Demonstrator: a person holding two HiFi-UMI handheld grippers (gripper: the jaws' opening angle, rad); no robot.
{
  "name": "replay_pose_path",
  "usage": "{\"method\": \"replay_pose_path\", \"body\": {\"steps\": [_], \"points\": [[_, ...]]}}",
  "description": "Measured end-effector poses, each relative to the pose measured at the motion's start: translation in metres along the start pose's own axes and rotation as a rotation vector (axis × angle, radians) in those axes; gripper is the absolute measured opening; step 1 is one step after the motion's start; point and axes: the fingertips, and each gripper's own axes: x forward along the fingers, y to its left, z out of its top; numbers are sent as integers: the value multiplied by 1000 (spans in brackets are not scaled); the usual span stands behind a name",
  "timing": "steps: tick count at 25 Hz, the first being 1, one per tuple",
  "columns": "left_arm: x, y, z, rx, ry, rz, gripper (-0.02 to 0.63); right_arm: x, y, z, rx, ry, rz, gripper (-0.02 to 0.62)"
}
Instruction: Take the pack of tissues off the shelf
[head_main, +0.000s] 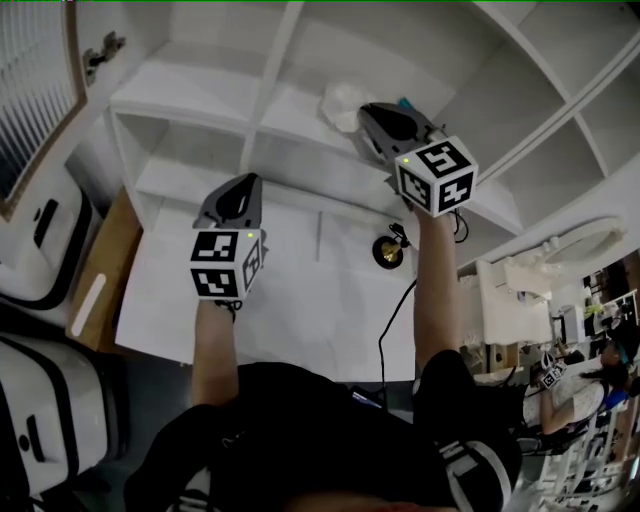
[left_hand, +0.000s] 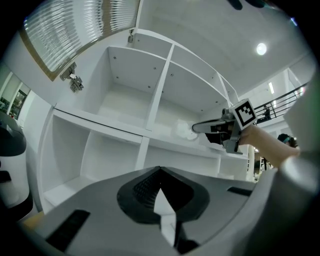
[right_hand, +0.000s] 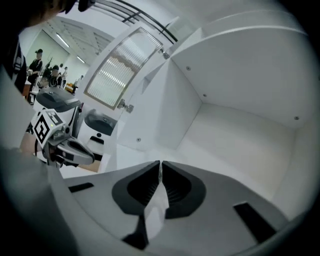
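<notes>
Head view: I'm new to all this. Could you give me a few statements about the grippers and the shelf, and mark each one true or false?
1. The right gripper reaches into the white shelf. True.
2. The pack of tissues sits at the tip of the left gripper. False: it is at the right gripper's tip, and the left gripper holds nothing.
3. The right gripper's jaws stand wide apart. False: they are closed together.
4. The left gripper's jaws are shut. True.
</notes>
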Motion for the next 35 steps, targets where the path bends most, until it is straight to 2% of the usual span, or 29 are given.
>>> {"method": "replay_pose_path", "body": {"steps": [7,13,18,23,26,35], "points": [[1,-3,-4,5,11,0,9,-45,11,28,65,-235,-56,31],[0,-7,-14,8,35,-4,9,-72,31,17,223,-355,-78,31],[4,-25,-39,28,97,-44,9,-100,49,-4,281,-366,-139,31],[14,-37,-42,38,106,-72,9,-120,67,-25,257,-333,-158,31],[19,-52,-47,35,116,-93,9,-133,75,-38,247,-291,-144,31],[32,-87,-63,40,130,-143,9,-143,104,-80,275,-258,-60,29]]}}
